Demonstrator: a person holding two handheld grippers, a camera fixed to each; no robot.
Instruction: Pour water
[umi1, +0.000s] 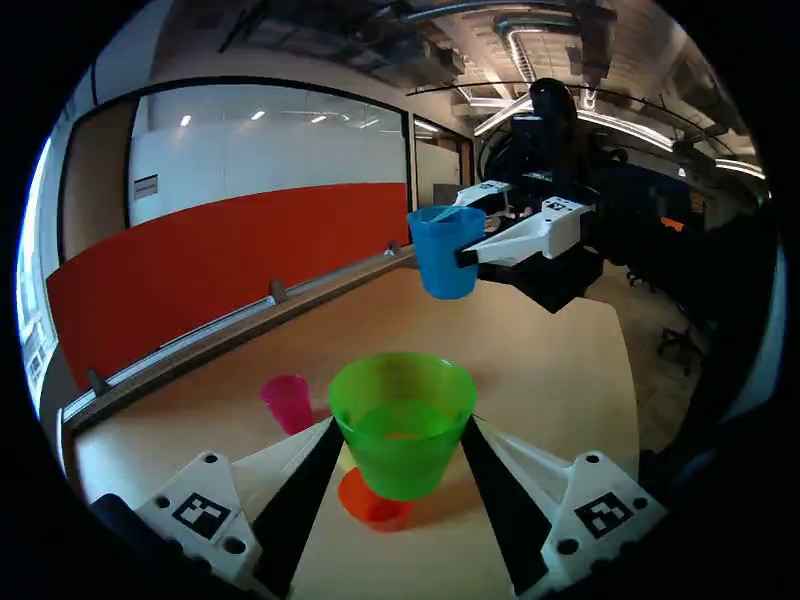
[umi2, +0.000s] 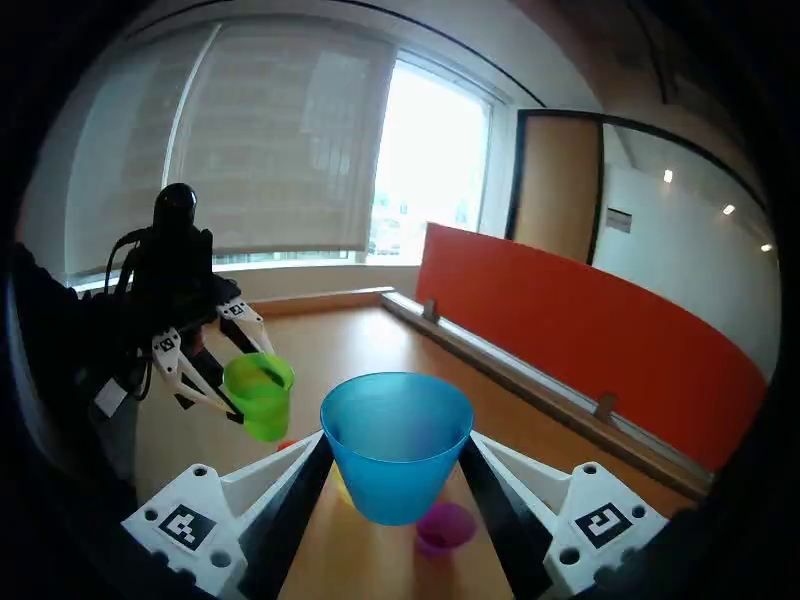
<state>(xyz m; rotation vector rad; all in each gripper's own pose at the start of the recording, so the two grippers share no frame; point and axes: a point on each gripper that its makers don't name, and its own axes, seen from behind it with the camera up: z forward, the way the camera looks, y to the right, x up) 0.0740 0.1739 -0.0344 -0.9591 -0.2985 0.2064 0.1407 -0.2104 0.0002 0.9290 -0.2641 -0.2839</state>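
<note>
My left gripper (umi1: 402, 445) is shut on a translucent green cup (umi1: 402, 422), held upright above the wooden table (umi1: 540, 350). My right gripper (umi2: 397, 465) is shut on a blue cup (umi2: 397, 456), also upright and lifted. In the left gripper view the blue cup (umi1: 444, 250) hangs farther back, clamped by the right gripper (umi1: 470, 240). The right gripper view has the green cup (umi2: 259, 394) at the left in the left gripper (umi2: 240, 385). I cannot tell whether either cup holds water.
On the table beneath the green cup are a pink cup (umi1: 289, 401) and an orange cup (umi1: 372, 503). The right gripper view shows a purple cup (umi2: 444, 527) below the blue one. An orange partition (umi1: 230, 260) runs along the table's far edge.
</note>
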